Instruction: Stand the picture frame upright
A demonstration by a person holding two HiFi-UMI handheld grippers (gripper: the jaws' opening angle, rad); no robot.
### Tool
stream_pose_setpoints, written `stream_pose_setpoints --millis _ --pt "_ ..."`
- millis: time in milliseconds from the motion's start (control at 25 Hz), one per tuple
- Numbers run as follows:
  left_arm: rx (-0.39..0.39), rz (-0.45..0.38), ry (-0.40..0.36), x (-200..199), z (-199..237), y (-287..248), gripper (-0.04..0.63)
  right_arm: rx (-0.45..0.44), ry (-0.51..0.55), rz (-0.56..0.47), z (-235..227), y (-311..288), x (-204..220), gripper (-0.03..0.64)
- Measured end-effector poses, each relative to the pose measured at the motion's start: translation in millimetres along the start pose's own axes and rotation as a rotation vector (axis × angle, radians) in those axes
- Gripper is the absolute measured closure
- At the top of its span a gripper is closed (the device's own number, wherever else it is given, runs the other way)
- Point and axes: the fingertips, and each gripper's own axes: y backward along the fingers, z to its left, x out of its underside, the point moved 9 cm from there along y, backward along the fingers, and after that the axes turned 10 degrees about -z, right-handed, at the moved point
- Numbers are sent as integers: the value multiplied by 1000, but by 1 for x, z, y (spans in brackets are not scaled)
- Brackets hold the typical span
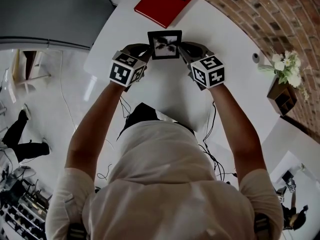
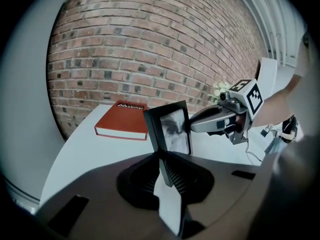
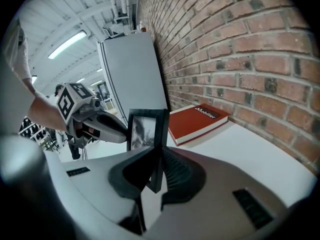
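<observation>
1. Person's white-shirted torso (image 1: 165,184) filled the bottom of the head view, with both bare forearms (image 1: 95,119) reaching forward over the table
2. White table (image 1: 165,94) with a rounded edge lay under the arms and ran along a brick wall (image 2: 150,49)
3. Tall grey cabinet (image 3: 132,74) stood against the same wall, beyond the table's end
4. Red hardback book (image 1: 165,3) printed "Mobilier" lay flat on the far part of the table, just behind the frame and apart from it
5. Left gripper (image 1: 148,51), with its marker cube toward the person, was clamped on the frame's left side, whose edge sat pinched in the cleft between the two jaws
6. Right gripper (image 1: 183,51) mirrored it, its jaws pressed onto the frame's right side
7. Black picture frame (image 1: 165,44) with a dark monochrome print was held between the two grippers over the middle of the table, roughly upright, picture side facing the person; its lower edge was hidden behind the jaws, so contact with the table could not be told
8. Small bunch of pale flowers (image 1: 286,66) stood well to the right, near the wall
</observation>
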Motion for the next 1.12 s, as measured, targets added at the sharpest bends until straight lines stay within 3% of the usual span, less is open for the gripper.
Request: stream_pose_setpoints --millis 680,1120 --pt "-63 -51 -163 -28 19 -14 560 54 155 -42 -12 -18 -8 580" --pt "-95 -82 -228 -23 26 -25 561 85 303 -59 -14 -28 -8 583"
